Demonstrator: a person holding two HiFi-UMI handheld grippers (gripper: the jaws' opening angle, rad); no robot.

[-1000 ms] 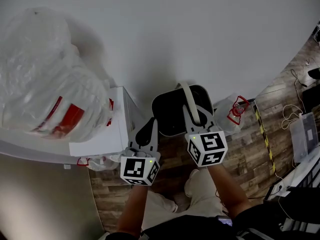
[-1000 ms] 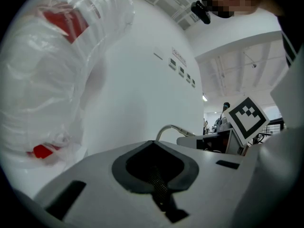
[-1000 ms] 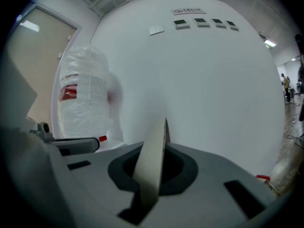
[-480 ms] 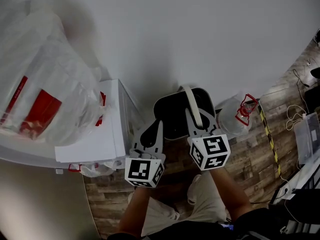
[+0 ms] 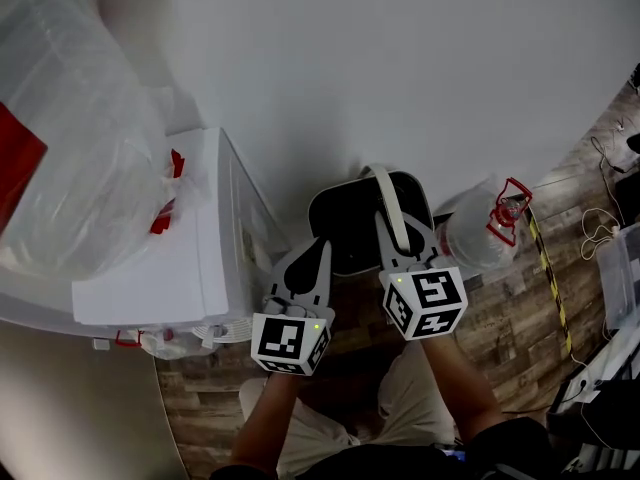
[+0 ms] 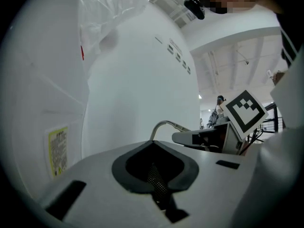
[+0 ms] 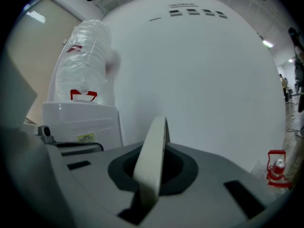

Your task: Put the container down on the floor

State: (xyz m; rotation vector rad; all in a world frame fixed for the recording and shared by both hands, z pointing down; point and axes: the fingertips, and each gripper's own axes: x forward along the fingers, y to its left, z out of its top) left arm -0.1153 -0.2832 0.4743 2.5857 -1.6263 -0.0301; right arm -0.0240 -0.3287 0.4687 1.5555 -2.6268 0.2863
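Note:
A dark container (image 5: pixel 350 226) with a pale rim hangs in front of the white wall, above the wood floor. Its cream bail handle (image 5: pixel 386 200) stands upright, and my right gripper (image 5: pixel 400 240) is shut on it. In the right gripper view the handle (image 7: pixel 153 148) runs up between the closed jaws, and the container's body is hidden below them. My left gripper (image 5: pixel 304 260) is just left of the container, shut with nothing in it. The left gripper view shows its closed jaws (image 6: pixel 154 175), with the handle (image 6: pixel 166 125) beyond them.
A white cabinet (image 5: pixel 190 268) stands at the left with a large clear plastic bag (image 5: pixel 70 158) on top. A clear water bottle with a red carrier (image 5: pixel 492 230) sits on the wood floor (image 5: pixel 500 313) at the right. Yellow-black tape (image 5: pixel 548 268) and cables lie further right.
The cabinet and bag have slid left and up in the head view. Both grippers and the container sit slightly lower; the grip on the handle is unchanged.

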